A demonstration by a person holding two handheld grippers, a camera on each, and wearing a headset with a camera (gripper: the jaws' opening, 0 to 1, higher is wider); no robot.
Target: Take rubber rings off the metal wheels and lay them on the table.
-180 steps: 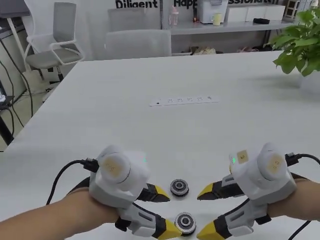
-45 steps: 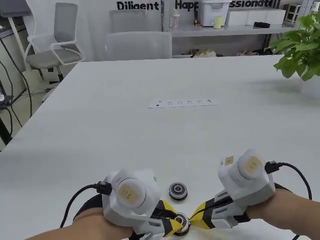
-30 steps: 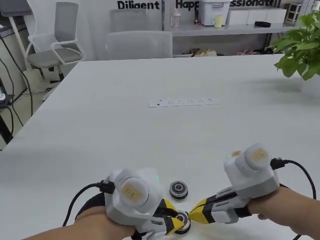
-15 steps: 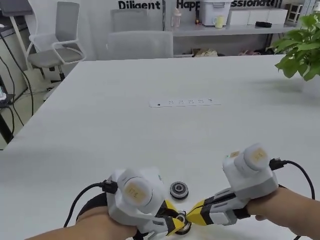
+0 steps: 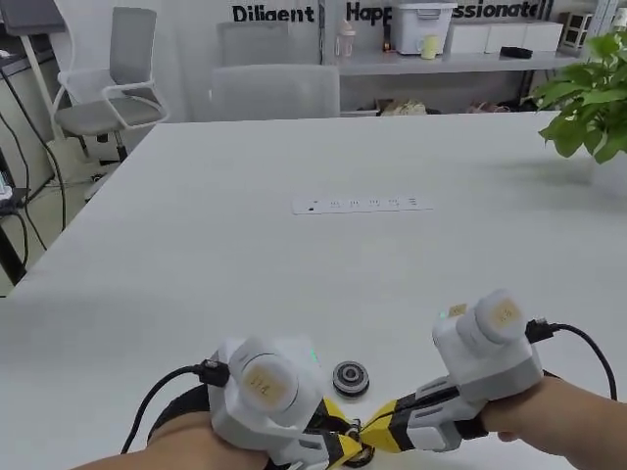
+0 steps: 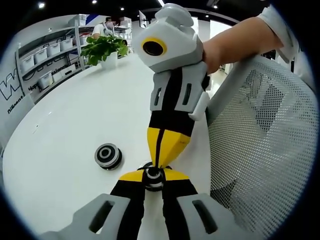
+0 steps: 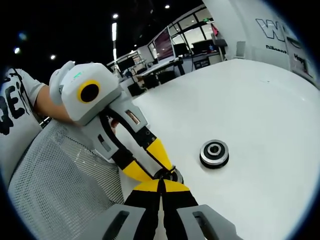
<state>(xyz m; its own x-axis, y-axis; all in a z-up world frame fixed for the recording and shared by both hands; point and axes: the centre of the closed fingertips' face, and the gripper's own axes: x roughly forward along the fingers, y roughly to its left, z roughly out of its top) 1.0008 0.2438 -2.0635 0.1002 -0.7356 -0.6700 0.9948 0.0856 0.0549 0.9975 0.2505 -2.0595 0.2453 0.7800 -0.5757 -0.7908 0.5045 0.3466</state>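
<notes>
At the bottom centre of the head view, the left gripper [image 5: 338, 448] has a metal wheel [image 6: 152, 179] clamped between its nearly closed jaws, low over the tabletop [image 5: 294, 264]. The right gripper [image 7: 160, 186] faces it tip to tip, jaws pressed together against the wheel's rim straight ahead. Whether they pinch the rubber ring is too small to tell. A second wheel [image 5: 350, 377] lies flat just above them in the frame, its dark ring on.

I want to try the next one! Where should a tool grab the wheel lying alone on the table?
The wheel lies flat on the table, its round edge free all around, its top face offering nothing to pinch. So probably grip across the dark outer rim, coming straight down from above.
</notes>
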